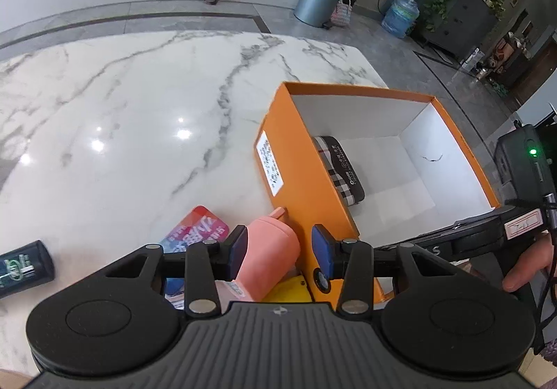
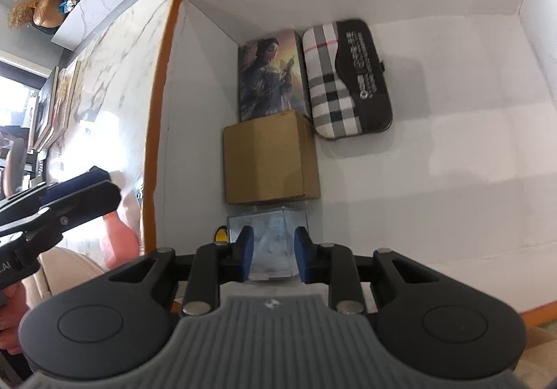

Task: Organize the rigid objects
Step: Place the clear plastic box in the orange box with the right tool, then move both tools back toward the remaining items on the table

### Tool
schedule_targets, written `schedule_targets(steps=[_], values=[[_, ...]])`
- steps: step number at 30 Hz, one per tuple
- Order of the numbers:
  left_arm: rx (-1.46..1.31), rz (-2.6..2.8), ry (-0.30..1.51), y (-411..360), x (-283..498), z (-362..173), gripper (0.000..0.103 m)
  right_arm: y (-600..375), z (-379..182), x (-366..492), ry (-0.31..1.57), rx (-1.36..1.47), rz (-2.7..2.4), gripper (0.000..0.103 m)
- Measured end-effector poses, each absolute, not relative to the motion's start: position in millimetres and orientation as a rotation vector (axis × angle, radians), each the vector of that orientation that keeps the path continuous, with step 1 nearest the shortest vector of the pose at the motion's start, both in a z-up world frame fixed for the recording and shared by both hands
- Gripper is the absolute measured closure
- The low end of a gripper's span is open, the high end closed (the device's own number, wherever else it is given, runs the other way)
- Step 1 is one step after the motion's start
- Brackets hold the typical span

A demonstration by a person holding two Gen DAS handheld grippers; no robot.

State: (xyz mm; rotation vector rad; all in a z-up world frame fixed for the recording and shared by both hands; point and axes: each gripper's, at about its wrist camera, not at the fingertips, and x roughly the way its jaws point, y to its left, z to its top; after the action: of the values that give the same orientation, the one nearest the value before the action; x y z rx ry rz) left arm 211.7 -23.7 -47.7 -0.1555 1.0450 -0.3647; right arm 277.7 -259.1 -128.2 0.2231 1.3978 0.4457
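An orange box [image 1: 313,159] with white inner walls [image 2: 452,145] stands open on the marble table. Along its left wall lie a card box with a painted figure [image 2: 269,76], a brown carton [image 2: 269,159] and a clear cube [image 2: 275,225]; a plaid case [image 2: 334,82] lies beside them. My right gripper [image 2: 273,249] hovers over the clear cube, jaws narrow with a gap; the cube looks wider than that gap. Outside the box, my left gripper [image 1: 278,243] straddles a pink cup [image 1: 268,256]: the left pad is against it, the right pad stands clear.
A colourful flat pack [image 1: 198,229] and a yellow item [image 1: 289,288] lie under the pink cup. A dark can with a green label [image 1: 21,267] lies at the table's left. Bare marble [image 1: 139,110] stretches beyond. A hand [image 1: 525,270] holds the other gripper's handle on the right.
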Motion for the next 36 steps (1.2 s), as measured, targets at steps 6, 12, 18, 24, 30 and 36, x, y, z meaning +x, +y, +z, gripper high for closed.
schedule_targets(steps=[6,12,18,24,30,36], values=[[-0.176,-0.289,0.995,7.4,192.8,-29.7,0.054,-255.7,-96.2,262.3,1.247,0.181,0.430,0.075],[-0.185,-0.207,0.954,42.5,168.6,-16.5,0.054,-242.7,-62.3,236.7,1.047,0.225,0.480,0.073],[-0.154,-0.175,0.956,80.6,145.6,-11.3,0.054,-205.2,-42.5,211.8,0.923,0.237,0.567,0.069],[-0.018,-0.162,0.997,106.6,132.7,-18.5,0.055,-153.3,-57.7,198.0,1.011,0.177,0.632,0.063],[0.098,-0.173,1.032,125.3,129.6,-30.4,0.055,-114.2,-97.4,191.8,1.160,0.094,0.564,0.063],[0.151,-0.191,1.050,144.4,136.4,-44.0,0.055,-96.2,-130.5,197.8,1.259,0.033,0.487,0.063]])
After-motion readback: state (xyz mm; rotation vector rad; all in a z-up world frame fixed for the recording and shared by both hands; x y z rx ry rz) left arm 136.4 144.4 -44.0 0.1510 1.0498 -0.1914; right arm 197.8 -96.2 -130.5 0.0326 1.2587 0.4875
